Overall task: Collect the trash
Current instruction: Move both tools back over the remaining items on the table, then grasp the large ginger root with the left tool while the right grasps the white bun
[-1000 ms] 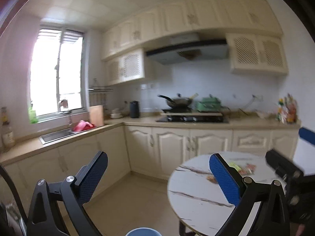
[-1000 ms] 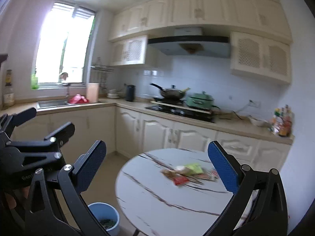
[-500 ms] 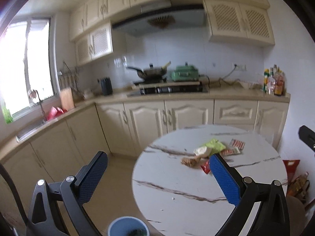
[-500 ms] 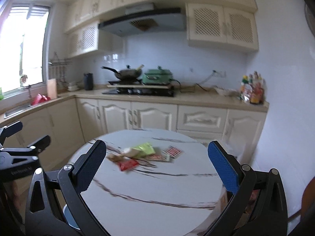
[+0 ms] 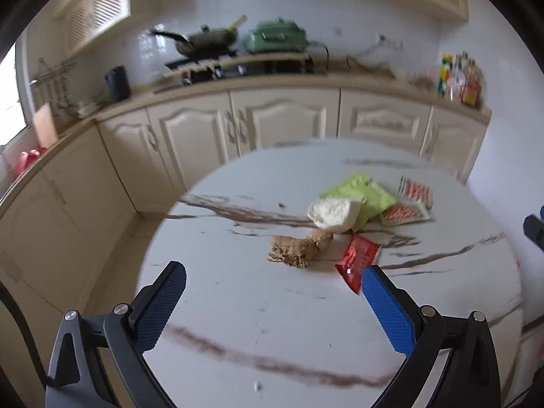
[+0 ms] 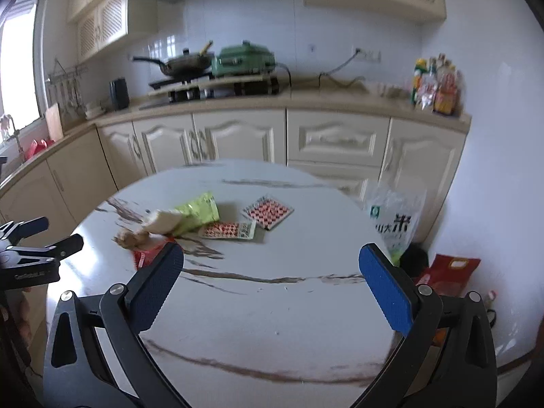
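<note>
Swung down from the kitchen view onto the table (image 5: 238, 312), both tools, left (image 5: 273, 302) and right (image 6: 272, 282), wide open and empty, trash (image 5: 353, 217) now just ahead, ready for picking.

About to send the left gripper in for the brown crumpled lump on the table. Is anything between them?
Nothing visible. The left gripper is open, and only bare table lies between it and the brown lump. The red wrapper lies just right of that path, beside the right-hand finger's tip.
</note>
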A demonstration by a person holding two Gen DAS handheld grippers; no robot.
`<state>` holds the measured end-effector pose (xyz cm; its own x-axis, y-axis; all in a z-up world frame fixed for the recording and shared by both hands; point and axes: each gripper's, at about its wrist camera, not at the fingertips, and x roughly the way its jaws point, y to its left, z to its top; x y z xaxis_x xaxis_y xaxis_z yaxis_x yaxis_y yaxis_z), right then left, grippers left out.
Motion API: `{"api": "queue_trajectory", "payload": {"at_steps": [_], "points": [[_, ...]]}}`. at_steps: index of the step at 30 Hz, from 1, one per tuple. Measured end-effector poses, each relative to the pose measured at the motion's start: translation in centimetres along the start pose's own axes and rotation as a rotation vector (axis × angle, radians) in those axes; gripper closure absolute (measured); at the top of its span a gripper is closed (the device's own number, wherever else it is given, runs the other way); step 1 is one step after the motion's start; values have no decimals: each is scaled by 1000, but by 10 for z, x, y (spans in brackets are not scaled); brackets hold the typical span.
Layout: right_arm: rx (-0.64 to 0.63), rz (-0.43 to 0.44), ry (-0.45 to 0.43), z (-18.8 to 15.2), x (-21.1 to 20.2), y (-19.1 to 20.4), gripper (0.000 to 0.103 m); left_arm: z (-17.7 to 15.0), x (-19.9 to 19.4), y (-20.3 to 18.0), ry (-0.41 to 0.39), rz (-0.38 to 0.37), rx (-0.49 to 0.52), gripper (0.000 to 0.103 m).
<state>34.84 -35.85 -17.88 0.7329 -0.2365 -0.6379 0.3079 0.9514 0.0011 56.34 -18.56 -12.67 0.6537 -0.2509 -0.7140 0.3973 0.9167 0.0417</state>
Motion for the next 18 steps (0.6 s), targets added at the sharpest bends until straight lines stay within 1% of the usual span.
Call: {"api": "queue_trajectory", "payload": {"at_steps": [2, 4, 6, 9, 10, 12, 15, 16, 17, 18], "points": [[-2, 2, 37, -1, 20, -3, 0, 12, 26, 0, 42, -12, 18, 1], [-1, 2, 60, 0, 36, -4, 0, 27, 53, 2, 74, -26, 15, 1], [6, 15, 82, 1, 50, -7, 0, 41, 74, 8, 94, -11, 4, 1], [16, 25, 111, 4, 70, -11, 0, 59, 98, 15, 107, -12, -1, 1], [19, 25, 125, 4, 77, -12, 0, 58, 101, 16, 111, -9, -2, 1], [23, 22, 147, 4, 88, -13, 0, 66, 115, 21, 137, 2, -1, 2], [22, 35, 165, 3, 100, -12, 0, 74, 125, 26, 147, -27, -8, 2], [19, 36, 170, 3, 103, -11, 0, 74, 127, 26, 149, -30, -8, 3], [17, 38, 174, 3, 105, -9, 0, 77, 129, 28, 147, -41, -6, 11], [13, 43, 178, 2, 107, -7, 0, 79, 130, 28, 147, -54, -2, 16]]}}
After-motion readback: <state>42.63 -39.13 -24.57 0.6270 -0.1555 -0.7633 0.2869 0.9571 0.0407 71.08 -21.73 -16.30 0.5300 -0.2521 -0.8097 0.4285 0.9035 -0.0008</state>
